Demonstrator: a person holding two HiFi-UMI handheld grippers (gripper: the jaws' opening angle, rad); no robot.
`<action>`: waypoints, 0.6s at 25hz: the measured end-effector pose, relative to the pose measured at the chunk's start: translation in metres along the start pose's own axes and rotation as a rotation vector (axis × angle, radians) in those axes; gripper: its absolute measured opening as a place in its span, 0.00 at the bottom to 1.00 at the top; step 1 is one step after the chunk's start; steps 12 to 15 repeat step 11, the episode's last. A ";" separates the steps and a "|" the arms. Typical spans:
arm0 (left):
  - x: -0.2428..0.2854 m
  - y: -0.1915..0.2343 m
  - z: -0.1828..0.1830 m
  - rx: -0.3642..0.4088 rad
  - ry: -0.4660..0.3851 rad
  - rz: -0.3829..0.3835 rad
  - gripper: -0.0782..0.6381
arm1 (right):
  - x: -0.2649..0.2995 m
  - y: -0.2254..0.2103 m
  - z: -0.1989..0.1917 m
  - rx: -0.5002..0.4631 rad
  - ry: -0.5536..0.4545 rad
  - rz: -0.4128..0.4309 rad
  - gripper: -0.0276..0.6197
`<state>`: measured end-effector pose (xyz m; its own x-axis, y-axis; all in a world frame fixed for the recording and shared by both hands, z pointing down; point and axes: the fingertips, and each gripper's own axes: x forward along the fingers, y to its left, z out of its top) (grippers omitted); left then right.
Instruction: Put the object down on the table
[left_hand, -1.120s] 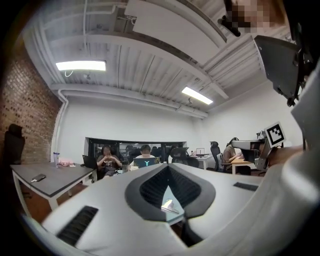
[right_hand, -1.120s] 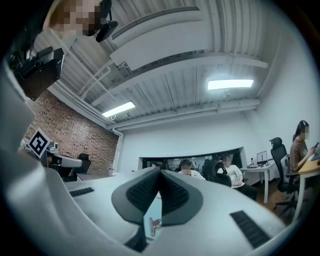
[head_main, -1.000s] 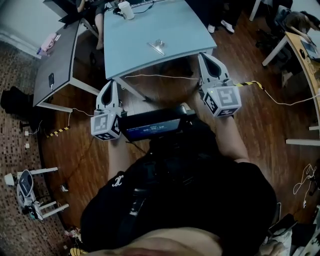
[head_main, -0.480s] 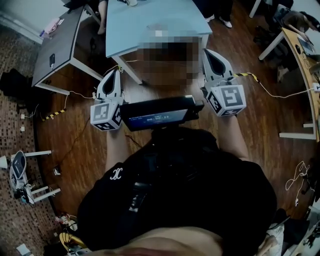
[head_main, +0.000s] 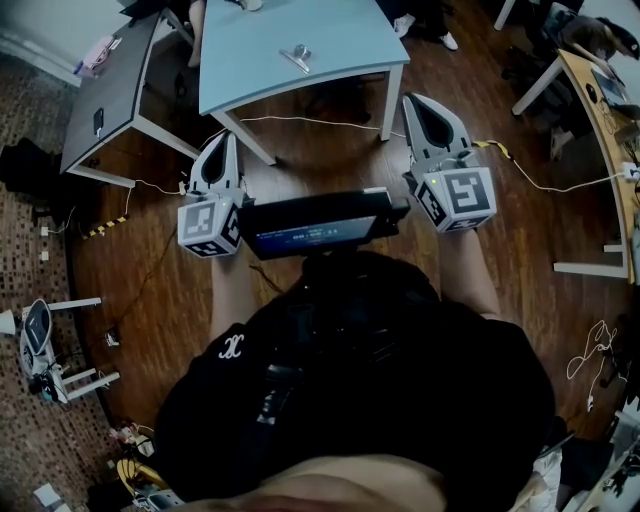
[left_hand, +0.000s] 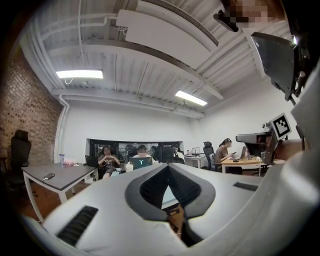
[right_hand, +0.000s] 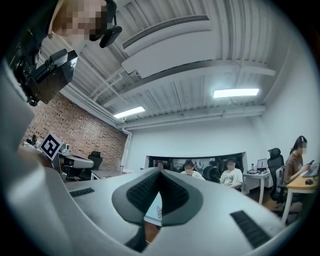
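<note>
A small silvery object (head_main: 296, 55) lies on the light blue table (head_main: 340, 40) at the top of the head view, with no gripper touching it. My left gripper (head_main: 231, 138) hangs over the wooden floor, short of the table's near edge, its jaws shut on nothing. My right gripper (head_main: 412, 100) is beside the table's near right leg, also shut and empty. In the left gripper view the left gripper (left_hand: 167, 166) has its pads meeting, tilted up at the room. The right gripper (right_hand: 160, 171) looks the same in its own view.
A grey table (head_main: 110, 90) with a phone (head_main: 98, 121) stands at the left. Cables (head_main: 300, 120) run across the wooden floor. A wooden desk (head_main: 600, 110) is at the right. A small stand (head_main: 40, 350) sits at the far left. People sit at desks beyond.
The blue table and the object have slid upward and away in the head view as the person backed off. Both grippers stay shut and empty in front of the chest.
</note>
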<state>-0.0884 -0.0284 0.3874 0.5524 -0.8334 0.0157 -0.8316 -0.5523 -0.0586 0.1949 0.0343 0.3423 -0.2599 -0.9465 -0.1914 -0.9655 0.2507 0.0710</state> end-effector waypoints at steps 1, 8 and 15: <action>0.002 -0.001 0.001 0.002 -0.002 0.002 0.10 | 0.001 -0.003 0.000 0.000 -0.001 0.000 0.00; 0.009 -0.006 0.005 0.005 -0.007 0.025 0.10 | 0.003 -0.014 -0.002 0.000 0.002 0.011 0.00; 0.010 -0.006 0.005 -0.002 -0.006 0.034 0.10 | 0.006 -0.016 -0.002 -0.001 0.001 0.017 0.00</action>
